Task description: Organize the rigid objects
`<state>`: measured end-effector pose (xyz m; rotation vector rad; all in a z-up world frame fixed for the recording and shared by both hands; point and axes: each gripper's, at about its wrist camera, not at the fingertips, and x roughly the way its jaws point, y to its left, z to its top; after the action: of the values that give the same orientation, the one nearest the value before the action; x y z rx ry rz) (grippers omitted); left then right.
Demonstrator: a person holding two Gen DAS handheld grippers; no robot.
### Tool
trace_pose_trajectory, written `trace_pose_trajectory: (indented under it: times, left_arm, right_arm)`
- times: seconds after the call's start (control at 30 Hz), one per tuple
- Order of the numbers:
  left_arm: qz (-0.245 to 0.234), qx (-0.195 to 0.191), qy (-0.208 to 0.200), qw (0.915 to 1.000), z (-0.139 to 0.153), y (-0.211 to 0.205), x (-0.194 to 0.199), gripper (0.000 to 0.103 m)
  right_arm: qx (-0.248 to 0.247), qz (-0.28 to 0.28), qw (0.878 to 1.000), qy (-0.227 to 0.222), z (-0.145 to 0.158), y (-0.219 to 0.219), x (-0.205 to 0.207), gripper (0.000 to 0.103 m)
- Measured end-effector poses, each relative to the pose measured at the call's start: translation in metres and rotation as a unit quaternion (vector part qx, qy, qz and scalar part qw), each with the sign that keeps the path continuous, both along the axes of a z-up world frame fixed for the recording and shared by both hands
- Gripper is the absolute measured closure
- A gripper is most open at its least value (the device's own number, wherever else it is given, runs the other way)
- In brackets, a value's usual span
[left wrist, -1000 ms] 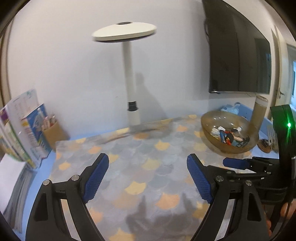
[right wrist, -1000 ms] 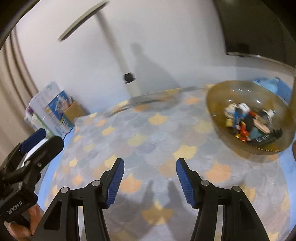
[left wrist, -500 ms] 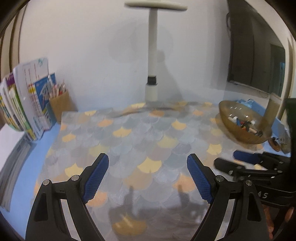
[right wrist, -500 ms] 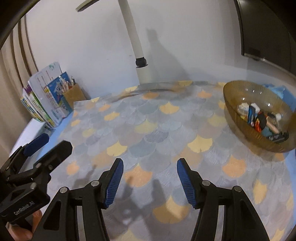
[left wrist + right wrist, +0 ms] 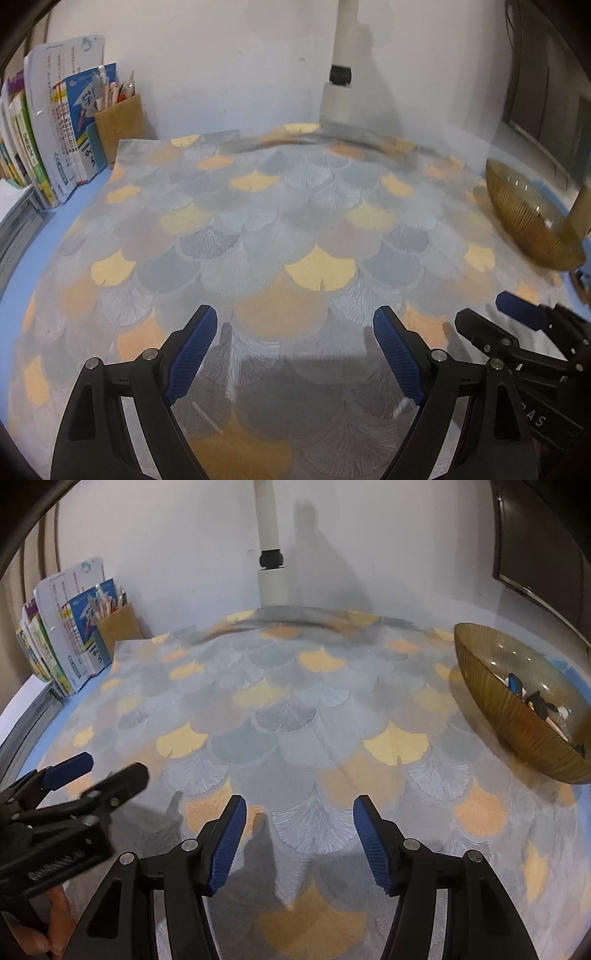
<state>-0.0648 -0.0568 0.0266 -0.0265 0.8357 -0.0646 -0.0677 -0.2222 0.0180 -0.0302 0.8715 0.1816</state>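
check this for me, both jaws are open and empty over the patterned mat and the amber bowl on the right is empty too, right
Not quite: the amber bowl is not empty. The right wrist view shows a pile of small objects inside it. The rest holds: the left gripper and right gripper are open and empty over the patterned mat.

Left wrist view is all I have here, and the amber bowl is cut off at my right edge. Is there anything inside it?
Observer: Yes. In the right wrist view the amber bowl holds a pile of small objects against its far side.
Operator: Is the right gripper holding anything?
Observer: No. The right gripper is open, with only the patterned mat between its fingers.
Operator: Can you see whose hand is on my gripper?
Observer: Partly. The right wrist view shows bare skin of the left hand under the left gripper body, at the lower left edge.
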Motion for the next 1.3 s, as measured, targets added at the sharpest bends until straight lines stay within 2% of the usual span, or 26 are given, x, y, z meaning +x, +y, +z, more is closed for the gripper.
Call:
trace_pose_trajectory:
  times: [0.13, 0.33, 0.5, 0.57, 1.3]
  left_arm:
    - [0.006, 0.033, 0.000, 0.9994, -0.002, -0.008, -0.001, 0.017]
    - [0.009, 0.032, 0.007, 0.9994, -0.004, -0.006, 0.001, 0.017]
    - [0.015, 0.036, 0.010, 0.9992, -0.005, -0.006, 0.004, 0.017]
    - [0.017, 0.036, 0.012, 0.9991, -0.005, -0.006, 0.004, 0.017]
    - [0.013, 0.036, 0.022, 0.9990, -0.007, -0.008, 0.006, 0.017]
  right_arm:
    - [-0.030, -0.005, 0.999, 0.012, -0.007, 0.007, 0.003, 0.044]
    - [0.011, -0.004, 1.000, 0.012, -0.006, -0.005, 0.003, 0.040]
    - [0.001, -0.005, 1.000, -0.009, 0.000, -0.001, -0.003, 0.019]
    - [0.003, -0.004, 1.000, -0.017, 0.002, -0.001, -0.005, 0.016]
    - [0.015, 0.004, 1.000, -0.011, 0.001, -0.004, -0.003, 0.015]
